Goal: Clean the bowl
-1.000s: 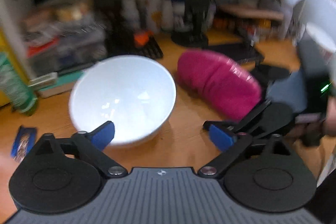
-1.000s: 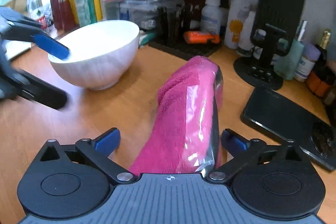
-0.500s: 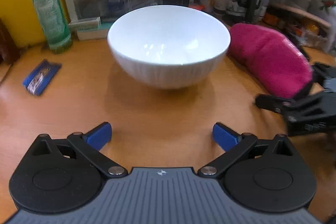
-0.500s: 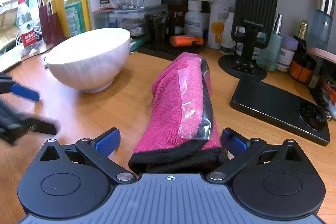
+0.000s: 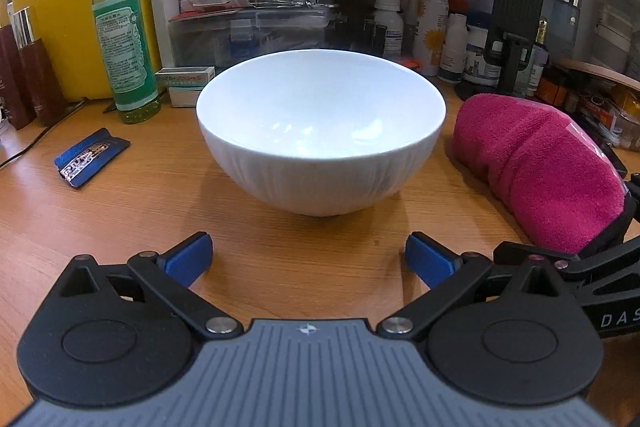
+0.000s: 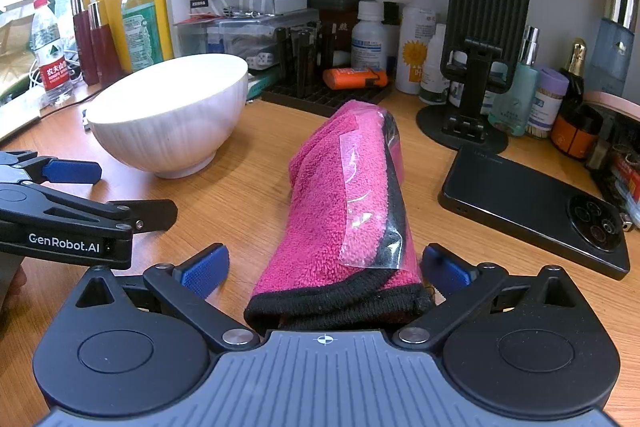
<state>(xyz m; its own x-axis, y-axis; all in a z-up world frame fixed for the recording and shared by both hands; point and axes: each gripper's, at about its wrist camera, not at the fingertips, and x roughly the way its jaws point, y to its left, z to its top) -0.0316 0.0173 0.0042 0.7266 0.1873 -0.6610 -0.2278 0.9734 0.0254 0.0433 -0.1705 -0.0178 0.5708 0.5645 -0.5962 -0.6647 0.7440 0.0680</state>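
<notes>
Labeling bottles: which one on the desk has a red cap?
The small clear water bottle at far left, red label; the tall green bottle has a green cap.

bowl (image 5: 320,131) white, ribbed | cloth (image 6: 344,203) pink, black edge | tongs (image 5: 308,261) blue pads | table (image 5: 140,211) woodgrain

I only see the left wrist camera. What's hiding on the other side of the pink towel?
Observer: A black phone lies flat on the table, lenses up, to the right of the pink towel.
Operator: Is the other claw squeezing the towel?
Observer: No. The right claw is open, with the towel's black-edged end lying between its fingers.
Operator: What's past the dark red bottles at my left edge?
Observer: A small water bottle with a red label stands to the left of the dark red bottles.
</notes>
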